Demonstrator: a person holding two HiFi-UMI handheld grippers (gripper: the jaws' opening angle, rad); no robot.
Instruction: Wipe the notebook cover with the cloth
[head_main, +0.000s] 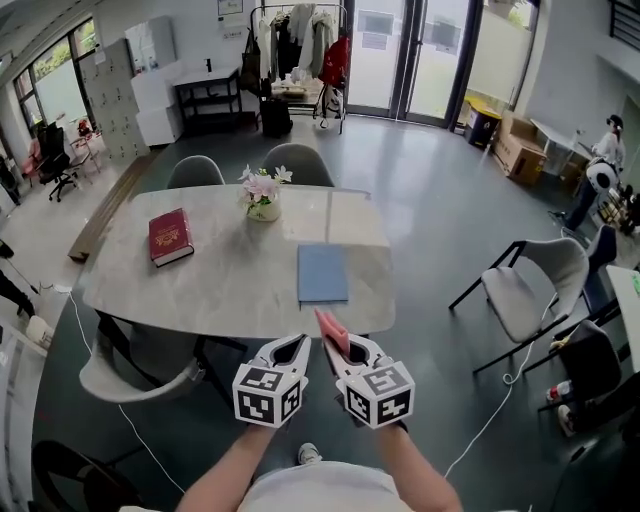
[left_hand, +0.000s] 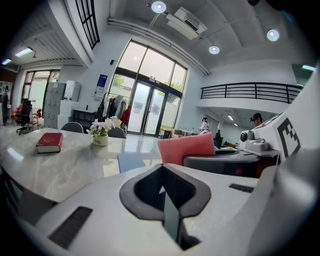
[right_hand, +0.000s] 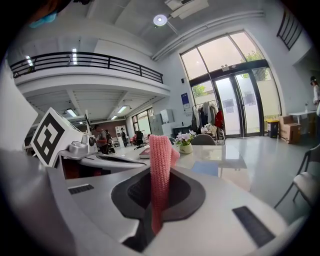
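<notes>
A blue notebook (head_main: 322, 272) lies flat near the front right edge of the marble table (head_main: 220, 285); it also shows as a blue notebook (left_hand: 131, 161) and a blue notebook (right_hand: 206, 168) in the gripper views. My right gripper (head_main: 340, 345) is shut on a pink cloth (head_main: 332, 330), which stands upright between its jaws as a knitted pink cloth (right_hand: 160, 170). The same pink cloth (left_hand: 186, 148) shows in the left gripper view. My left gripper (head_main: 288, 350) hangs beside the right one, shut and holding nothing. Both grippers are off the table's front edge, short of the notebook.
A red book (head_main: 170, 236) lies at the table's left and a small flower vase (head_main: 263, 205) stands at the back middle. Grey chairs (head_main: 195, 172) stand behind the table, another chair (head_main: 535, 290) to the right, one chair (head_main: 140, 375) at the front left.
</notes>
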